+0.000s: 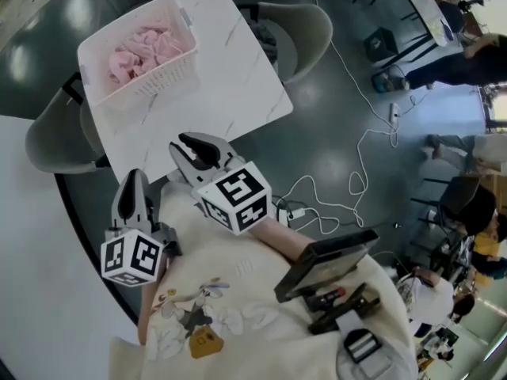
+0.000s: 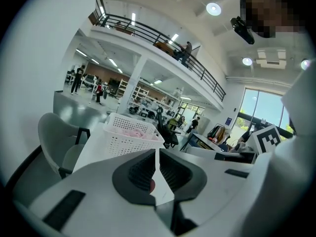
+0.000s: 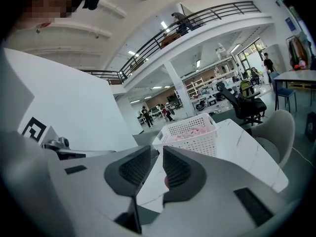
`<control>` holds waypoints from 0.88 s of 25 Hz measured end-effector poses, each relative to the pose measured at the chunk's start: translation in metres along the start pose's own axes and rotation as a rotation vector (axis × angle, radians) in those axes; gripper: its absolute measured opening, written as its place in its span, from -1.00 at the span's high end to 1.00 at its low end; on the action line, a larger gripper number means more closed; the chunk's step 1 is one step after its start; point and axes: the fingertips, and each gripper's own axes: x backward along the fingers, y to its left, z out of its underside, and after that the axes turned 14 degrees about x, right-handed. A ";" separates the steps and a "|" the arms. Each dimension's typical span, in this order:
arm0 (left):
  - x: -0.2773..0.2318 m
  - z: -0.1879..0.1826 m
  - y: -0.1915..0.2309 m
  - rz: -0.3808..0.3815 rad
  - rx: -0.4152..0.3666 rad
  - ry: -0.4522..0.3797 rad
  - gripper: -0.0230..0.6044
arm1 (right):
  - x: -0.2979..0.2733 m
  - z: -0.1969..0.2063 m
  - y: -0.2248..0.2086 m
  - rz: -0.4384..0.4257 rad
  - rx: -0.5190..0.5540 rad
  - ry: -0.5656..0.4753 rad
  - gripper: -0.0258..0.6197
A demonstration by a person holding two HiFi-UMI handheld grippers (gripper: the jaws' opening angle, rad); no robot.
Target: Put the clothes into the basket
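Observation:
A white perforated basket (image 1: 158, 81) stands on the far left part of a white marble table (image 1: 238, 85), and pink clothes (image 1: 146, 47) lie inside it. Both grippers hover close to the person's chest, short of the table's near edge. My left gripper (image 1: 135, 174) is shut and empty. The right gripper (image 1: 184, 142) has its jaws a little apart with nothing between them. From the left gripper (image 2: 157, 152), the basket (image 2: 131, 141) with the pink clothes (image 2: 131, 131) shows ahead. Beyond the right gripper (image 3: 156, 149) stands the same basket (image 3: 195, 141).
Grey chairs (image 1: 305, 22) (image 1: 51, 141) ring the table. White cables (image 1: 356, 182) trail over the dark floor to the right. A curved white surface (image 1: 32, 252) fills the lower left. People and desks stand at the far right edge (image 1: 475, 54).

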 end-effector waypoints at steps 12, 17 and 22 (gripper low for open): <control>-0.006 0.012 -0.012 0.019 -0.057 0.061 0.82 | 0.009 0.001 0.008 0.002 0.027 -0.020 0.83; -0.009 0.011 -0.020 0.028 -0.085 0.067 0.82 | 0.013 -0.002 0.011 -0.005 0.024 -0.031 0.87; -0.011 0.015 -0.023 0.046 -0.083 0.083 0.82 | 0.015 0.002 0.006 0.006 0.017 -0.026 0.90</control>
